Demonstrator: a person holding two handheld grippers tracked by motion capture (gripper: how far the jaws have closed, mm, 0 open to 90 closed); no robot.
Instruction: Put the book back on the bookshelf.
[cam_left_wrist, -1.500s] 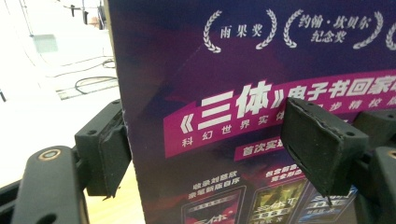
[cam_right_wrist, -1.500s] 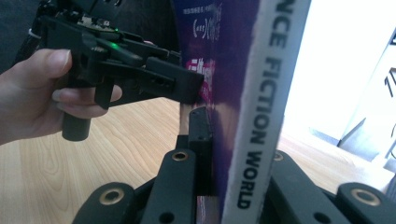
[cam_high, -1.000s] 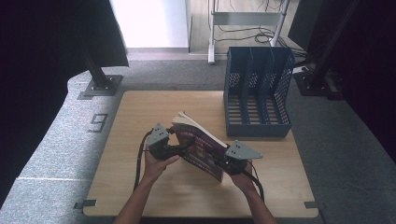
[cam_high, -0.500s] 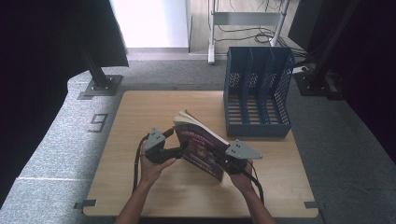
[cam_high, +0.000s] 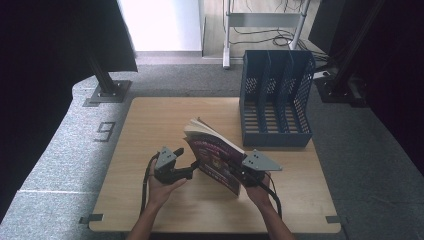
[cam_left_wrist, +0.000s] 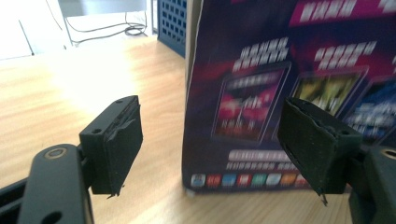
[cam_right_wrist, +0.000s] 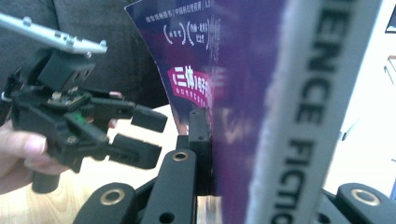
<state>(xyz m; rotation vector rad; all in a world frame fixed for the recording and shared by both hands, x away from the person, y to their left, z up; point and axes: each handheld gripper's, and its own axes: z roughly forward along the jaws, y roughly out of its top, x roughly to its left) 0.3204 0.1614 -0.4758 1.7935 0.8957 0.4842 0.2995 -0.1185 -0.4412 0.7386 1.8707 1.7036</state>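
A paperback book (cam_high: 215, 152) with a purple cover stands upright on its lower edge on the wooden table (cam_high: 150, 120). My right gripper (cam_high: 236, 172) is shut on the book near its spine. In the right gripper view the book (cam_right_wrist: 243, 70) sits between the jaws, the spine lettering close to the camera. My left gripper (cam_high: 195, 168) is open just left of the book, pointing at the cover. In the left gripper view the cover (cam_left_wrist: 261, 84) stands just beyond the spread pads (cam_left_wrist: 116, 137), which do not touch it. The left gripper (cam_right_wrist: 156, 137) appears open in the right gripper view too.
A blue mesh file rack (cam_high: 275, 100) with three slots stands at the table's back right, a short way behind the book; its corner (cam_left_wrist: 175, 23) shows in the left gripper view. A black stand base (cam_high: 107, 92) sits on the floor at the back left.
My left gripper has sunk a little toward the table beside the book, its jaws still open. The book and the right gripper have stayed in place.
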